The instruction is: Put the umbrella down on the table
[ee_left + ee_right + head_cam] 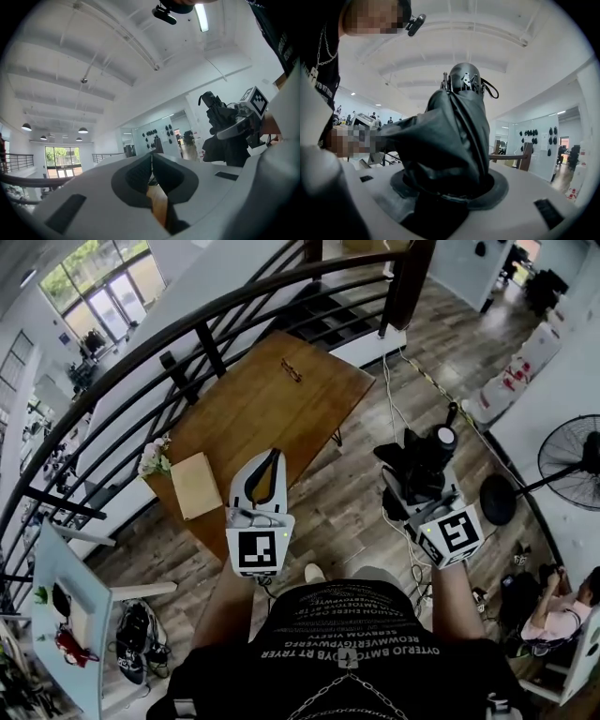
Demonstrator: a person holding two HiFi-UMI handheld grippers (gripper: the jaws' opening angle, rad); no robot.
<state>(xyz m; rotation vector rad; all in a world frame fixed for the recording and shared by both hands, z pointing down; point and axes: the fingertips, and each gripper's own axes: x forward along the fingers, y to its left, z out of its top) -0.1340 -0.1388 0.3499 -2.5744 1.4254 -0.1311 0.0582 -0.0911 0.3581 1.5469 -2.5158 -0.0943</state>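
1. Of the 2 tongs, the right tongs (pixel 450 185) are clamped on a folded black umbrella (pixel 457 126). Its cloth is bunched between the jaws and its capped end sticks out past them. The left tongs (pixel 151 157) are pinched together with nothing in them.
2. In the head view the umbrella hangs at centre right, over the floor (pixel 347 493), beside the table (pixel 281 399) rather than above it.
3. Letting go here would likely drop it on the floor, since the table lies to the left.
4. The grip is on soft cloth, so the umbrella may slip or sag.
5. Laid near an edge, it may roll off. The tan box (pixel 195 484) and flowers (pixel 155 457) crowd the table's lower-left end.
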